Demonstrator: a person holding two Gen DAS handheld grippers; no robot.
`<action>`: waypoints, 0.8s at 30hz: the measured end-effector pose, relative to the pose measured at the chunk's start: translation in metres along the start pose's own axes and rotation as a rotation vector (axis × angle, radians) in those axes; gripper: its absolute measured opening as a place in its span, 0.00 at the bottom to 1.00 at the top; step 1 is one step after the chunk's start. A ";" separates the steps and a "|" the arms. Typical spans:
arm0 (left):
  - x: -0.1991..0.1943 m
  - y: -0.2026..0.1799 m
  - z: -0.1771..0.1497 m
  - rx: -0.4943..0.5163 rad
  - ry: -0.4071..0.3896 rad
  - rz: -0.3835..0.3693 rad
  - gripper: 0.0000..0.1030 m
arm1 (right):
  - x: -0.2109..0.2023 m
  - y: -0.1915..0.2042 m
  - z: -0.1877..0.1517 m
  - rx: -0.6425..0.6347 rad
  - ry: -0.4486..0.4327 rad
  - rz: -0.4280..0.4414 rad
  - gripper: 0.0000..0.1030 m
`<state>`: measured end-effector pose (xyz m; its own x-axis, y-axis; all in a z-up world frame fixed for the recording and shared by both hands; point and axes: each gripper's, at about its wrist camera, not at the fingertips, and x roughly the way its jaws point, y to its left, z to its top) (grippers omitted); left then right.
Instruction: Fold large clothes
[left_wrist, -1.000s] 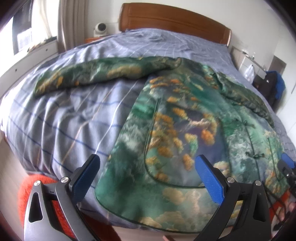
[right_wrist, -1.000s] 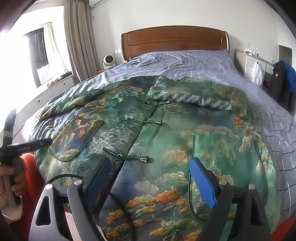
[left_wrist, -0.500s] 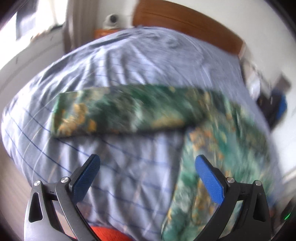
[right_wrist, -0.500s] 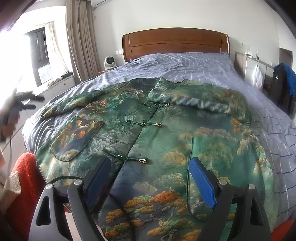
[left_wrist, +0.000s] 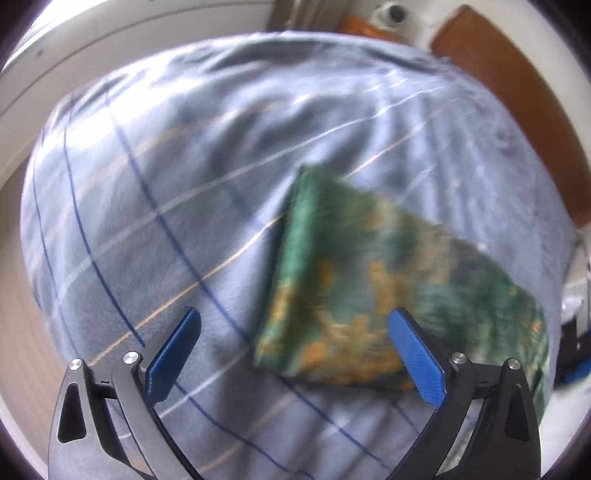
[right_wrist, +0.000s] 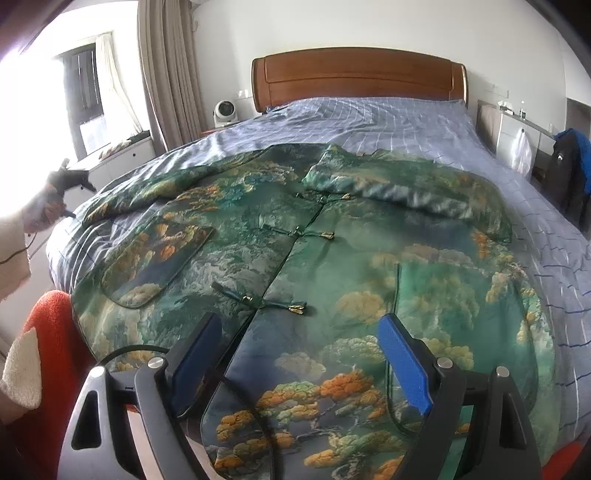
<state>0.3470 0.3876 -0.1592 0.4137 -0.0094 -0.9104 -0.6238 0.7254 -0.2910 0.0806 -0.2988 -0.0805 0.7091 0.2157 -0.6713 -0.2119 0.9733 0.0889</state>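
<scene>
A bed with a wooden headboard is covered by a blue checked quilt. A large green jacket printed with orange and white trees is spread front-up across the near half of the quilt, its hem at the foot of the bed. Its left sleeve is stretched out sideways over the quilt, and its right sleeve is folded across the chest. The front is closed by knotted clasps down the middle. A patch pocket is seen on one front panel.

The left gripper is held above the cuff end of the outstretched sleeve, its blue fingers spread wide with nothing between them; that view is blurred. The right gripper is held over the jacket's hem, likewise spread and gripping nothing. A small white fan is seen beside the headboard.
</scene>
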 end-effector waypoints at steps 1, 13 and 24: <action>0.006 0.004 -0.003 -0.025 0.006 -0.012 0.86 | 0.001 0.001 0.000 -0.005 0.004 0.001 0.84; -0.123 -0.112 -0.007 0.223 -0.237 -0.162 0.05 | 0.000 0.002 -0.001 -0.003 -0.020 0.028 0.84; -0.217 -0.426 -0.196 0.913 -0.258 -0.484 0.04 | -0.015 -0.027 -0.001 0.088 -0.084 0.031 0.84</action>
<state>0.3932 -0.0538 0.1044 0.6793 -0.3668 -0.6356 0.3340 0.9257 -0.1773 0.0748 -0.3285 -0.0735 0.7575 0.2480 -0.6039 -0.1771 0.9684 0.1755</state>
